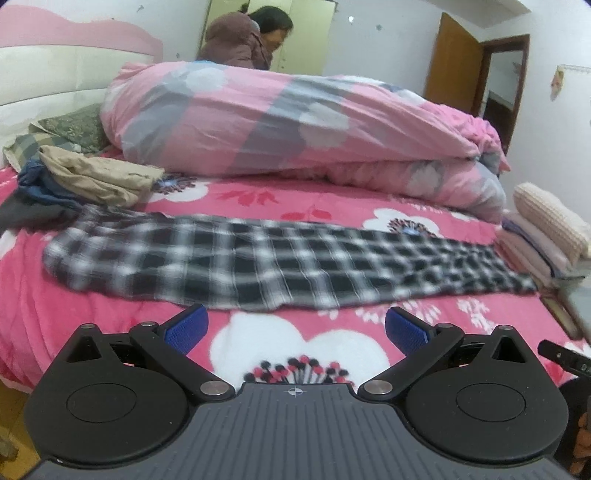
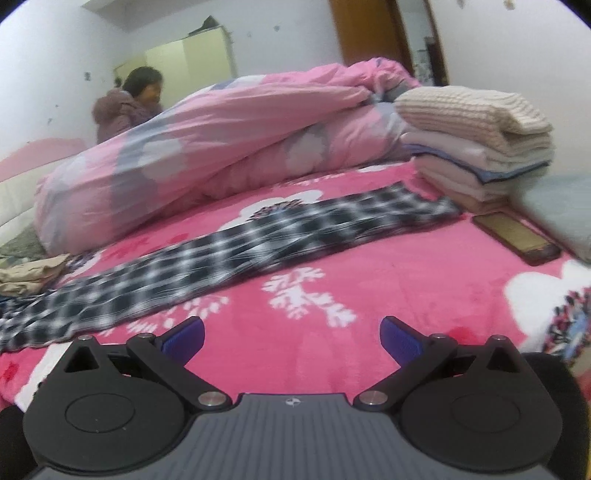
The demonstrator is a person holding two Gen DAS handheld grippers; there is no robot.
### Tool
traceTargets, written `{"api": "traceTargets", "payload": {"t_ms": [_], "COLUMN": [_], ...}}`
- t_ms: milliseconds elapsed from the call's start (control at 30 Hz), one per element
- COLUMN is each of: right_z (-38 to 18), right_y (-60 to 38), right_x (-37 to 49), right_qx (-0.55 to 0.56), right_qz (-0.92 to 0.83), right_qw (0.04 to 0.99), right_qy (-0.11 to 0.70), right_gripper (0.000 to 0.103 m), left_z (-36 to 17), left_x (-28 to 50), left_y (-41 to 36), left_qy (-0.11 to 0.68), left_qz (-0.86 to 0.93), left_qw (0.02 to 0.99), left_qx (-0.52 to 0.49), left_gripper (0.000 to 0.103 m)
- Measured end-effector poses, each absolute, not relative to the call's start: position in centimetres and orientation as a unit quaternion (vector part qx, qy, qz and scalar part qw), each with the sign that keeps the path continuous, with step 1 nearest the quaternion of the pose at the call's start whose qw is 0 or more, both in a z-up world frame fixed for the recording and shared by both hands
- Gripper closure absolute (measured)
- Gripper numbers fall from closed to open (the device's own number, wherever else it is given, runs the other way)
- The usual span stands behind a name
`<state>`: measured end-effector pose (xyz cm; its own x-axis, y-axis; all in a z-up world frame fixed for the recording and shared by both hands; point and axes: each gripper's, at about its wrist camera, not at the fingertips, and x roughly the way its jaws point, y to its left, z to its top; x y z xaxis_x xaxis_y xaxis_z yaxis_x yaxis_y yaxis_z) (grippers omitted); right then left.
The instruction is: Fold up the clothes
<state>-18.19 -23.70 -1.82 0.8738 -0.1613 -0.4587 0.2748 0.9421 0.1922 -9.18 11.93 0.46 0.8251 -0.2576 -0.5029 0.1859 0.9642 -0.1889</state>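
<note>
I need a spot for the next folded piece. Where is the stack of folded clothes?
The folded stack sits at the right of the right wrist view, on the bed, beside the plaid garment.

White walls (image 1: 388, 40), speckled with small marks. Brown door (image 1: 456, 59) ajar at right. Pale wardrobe (image 2: 192, 61) behind. Bed (image 1: 74, 266) with pink headboard (image 1: 74, 33).

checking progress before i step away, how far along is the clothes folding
Done: a folded stack sits at the bed's corner. In hand: nothing; the left tool and right tool are open, short of the plaid garment, laid flat in a long strip. Left: folding it, then the crumpled pile.
</note>
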Motion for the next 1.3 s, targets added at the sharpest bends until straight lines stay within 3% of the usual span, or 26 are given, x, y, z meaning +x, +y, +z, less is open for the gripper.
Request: {"api": "traceTargets", "payload": {"t_ms": [300,600,1000,1100,1200,1267,1300], "right_z": [-1.7,-2.8,-3.2,-3.4,-4.4,-5.3,-5.8], "right_y": [-22.2,-22.9,-31.3,-34.9,-38.2,-39.1,-39.4], "right_x": [-19.3,-18.8,-12.2,-8.8,-4.8,-2.6,-1.4], "right_qx": [0.103,0.079,0.151,0.230,0.336,0.385,0.404], "right_qz": [-0.089,-0.074,-0.022,-0.002,0.035,0.054,0.065], "right_qw": [0.967,0.970,0.969,0.947,0.905,0.878,0.865], "right_qy": [0.215,0.219,0.194,0.223,0.257,0.279,0.291], "right_gripper": [0.000,0.000,0.000,0.000,0.006,0.023,0.025], "left_z": [0.2,0.1,-3.8,-5.0,-6.0,-6.7,-7.0], "left_x": [-9.6,-9.0,-1.4,0.3,1.4,1.7,1.8], "left_y": [11.3,8.7,0.2,-1.8,-3.3,-3.8,-4.1], "left_qy": [0.286,0.277,0.246,0.236,0.228,0.219,0.215], "left_qz": [-0.117,-0.108,-0.194,-0.211,-0.222,-0.229,-0.233], "left_qw": [0.947,0.954,0.944,0.937,0.929,0.922,0.917], "left_qx": [-0.085,-0.038,0.106,0.148,0.191,0.225,0.242], "left_gripper": [0.000,0.000,0.000,0.002,0.009,0.029,0.034]}}
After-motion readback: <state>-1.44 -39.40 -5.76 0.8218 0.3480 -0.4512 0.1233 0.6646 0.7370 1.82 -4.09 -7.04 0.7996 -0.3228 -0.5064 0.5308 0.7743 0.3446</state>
